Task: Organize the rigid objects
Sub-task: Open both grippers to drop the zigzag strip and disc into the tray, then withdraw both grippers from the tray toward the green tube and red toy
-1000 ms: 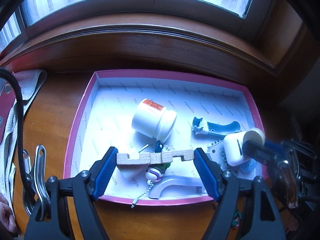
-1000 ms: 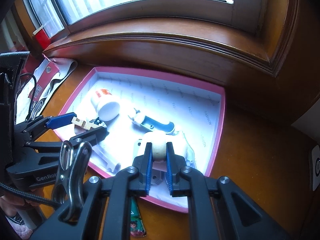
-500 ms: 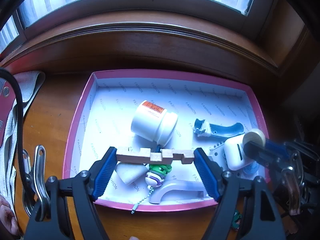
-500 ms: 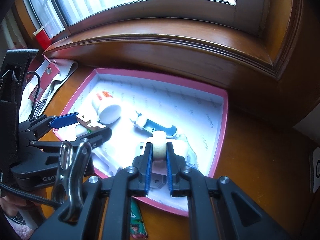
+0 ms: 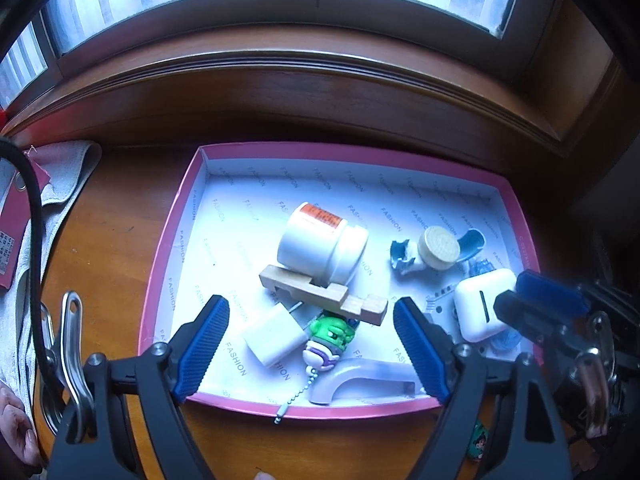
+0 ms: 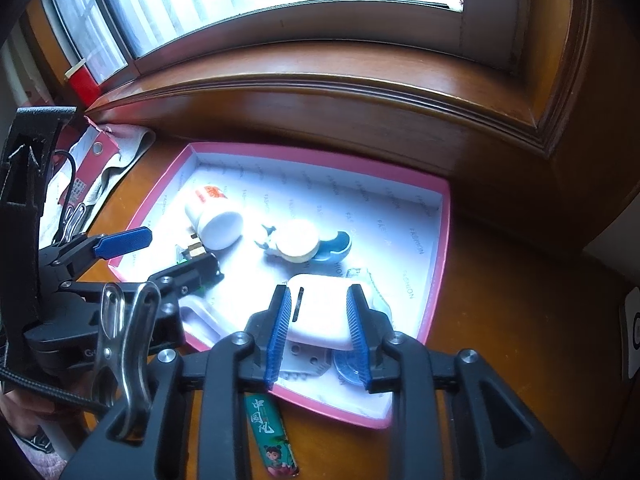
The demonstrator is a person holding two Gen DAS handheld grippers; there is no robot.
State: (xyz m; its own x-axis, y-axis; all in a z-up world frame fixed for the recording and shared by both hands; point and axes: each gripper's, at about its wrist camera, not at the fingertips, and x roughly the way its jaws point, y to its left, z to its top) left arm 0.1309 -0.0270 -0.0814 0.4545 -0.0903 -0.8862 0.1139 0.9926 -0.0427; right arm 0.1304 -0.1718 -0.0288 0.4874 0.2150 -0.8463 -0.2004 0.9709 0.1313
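A wooden table [image 5: 100, 264] under a window carries a shallow pink-rimmed box [image 5: 188, 200], white inside, where the loose things lie. The left gripper [image 5: 310, 346] hangs over the box's near edge with its jaws spread wide and just opened further; they hold nothing. The notched wooden block [image 5: 320, 290] lies clear of both pads, tilted, one end leaning against a white jar [image 5: 320, 246] that lies on its side. The right gripper [image 6: 318, 330] sits over the box's near right corner, its jaws just opened a little and now apart, empty; a white earbud case [image 6: 320, 312] lies below, between the pads, not gripped. The pale round disc [image 6: 298, 242] rests farther in, on top of a blue curved piece [image 6: 338, 246]. Near the block are a white cube-shaped plug [image 5: 274, 336], a green-headed toy keychain [image 5: 330, 338] and a pale lilac bent piece [image 5: 360, 382]. A small green packet [image 6: 270, 438] lies on the table outside the box.
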